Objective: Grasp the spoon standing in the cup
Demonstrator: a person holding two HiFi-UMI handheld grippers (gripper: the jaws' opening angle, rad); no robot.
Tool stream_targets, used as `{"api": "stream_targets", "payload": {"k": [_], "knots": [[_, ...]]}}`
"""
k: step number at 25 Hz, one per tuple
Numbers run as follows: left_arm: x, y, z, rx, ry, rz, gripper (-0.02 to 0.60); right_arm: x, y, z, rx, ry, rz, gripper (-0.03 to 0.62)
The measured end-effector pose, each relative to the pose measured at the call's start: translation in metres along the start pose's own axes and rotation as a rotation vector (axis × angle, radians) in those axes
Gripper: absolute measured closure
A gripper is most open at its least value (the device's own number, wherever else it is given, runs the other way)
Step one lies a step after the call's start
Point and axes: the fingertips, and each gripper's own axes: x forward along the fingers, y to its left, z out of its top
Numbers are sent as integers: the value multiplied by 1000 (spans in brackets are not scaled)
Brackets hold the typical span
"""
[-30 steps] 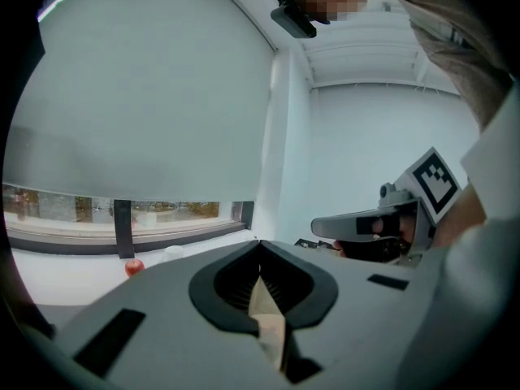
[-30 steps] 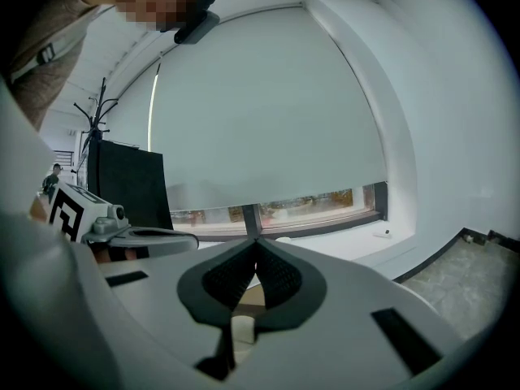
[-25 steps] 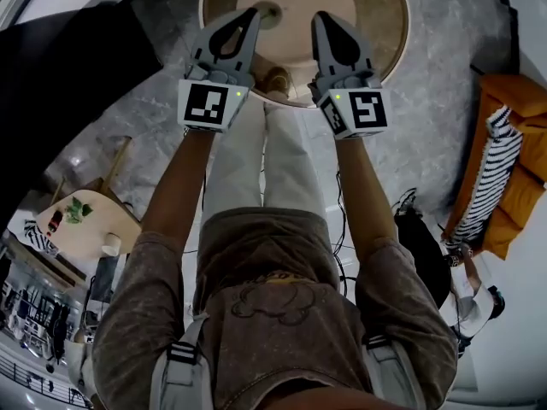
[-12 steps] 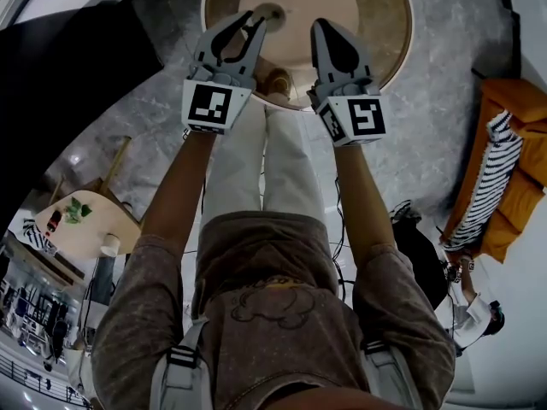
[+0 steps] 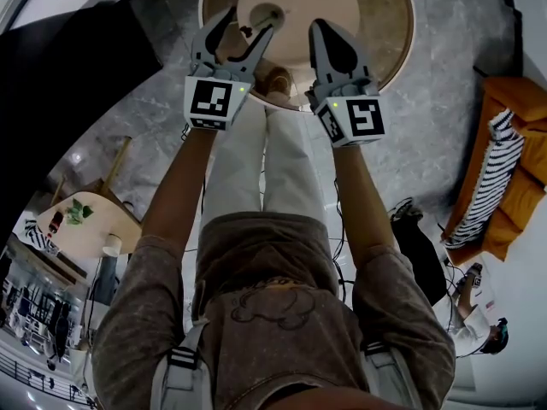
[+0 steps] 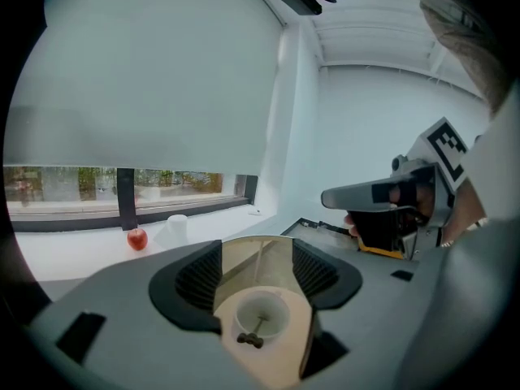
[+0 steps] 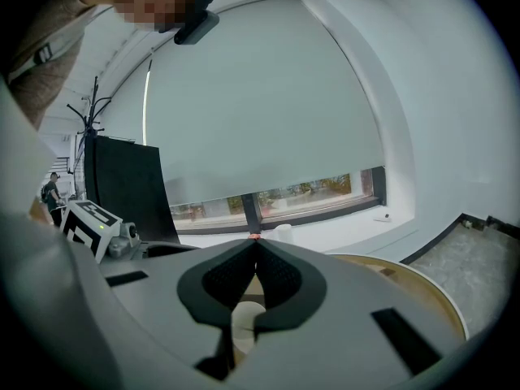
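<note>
A white cup [image 5: 268, 13] stands on the round wooden table [image 5: 376, 24], near its close edge. In the left gripper view the cup [image 6: 262, 314] holds a spoon [image 6: 251, 338] whose dark handle end leans over the rim towards me. My left gripper [image 5: 249, 20] has just been opening its jaws, which now stand wide on either side of the cup, and the pads [image 6: 197, 279] touch nothing. My right gripper [image 5: 324, 26] hovers over the table edge just right of the cup, jaws shut and empty [image 7: 254, 247].
On the window sill beyond the table lie a red apple [image 6: 136, 238] and a white cup [image 6: 172, 227]. An orange sofa [image 5: 513, 203] with a striped cloth is at the right, a small pale table [image 5: 85, 229] at the left. The person's legs stand against the table edge.
My left gripper's jaws went from shut to wide open, and the gripper sank a little towards the cup. The right gripper kept still.
</note>
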Motion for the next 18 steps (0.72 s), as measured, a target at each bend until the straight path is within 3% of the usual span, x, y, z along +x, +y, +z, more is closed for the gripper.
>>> {"api": "stream_targets", "payload": {"k": [7, 18], "knots": [[11, 6, -31, -13, 57, 8, 308, 4, -5, -6, 15, 6, -3, 577], [17, 10, -102, -74, 211, 12, 318, 3, -5, -12, 17, 24, 6, 577]]}}
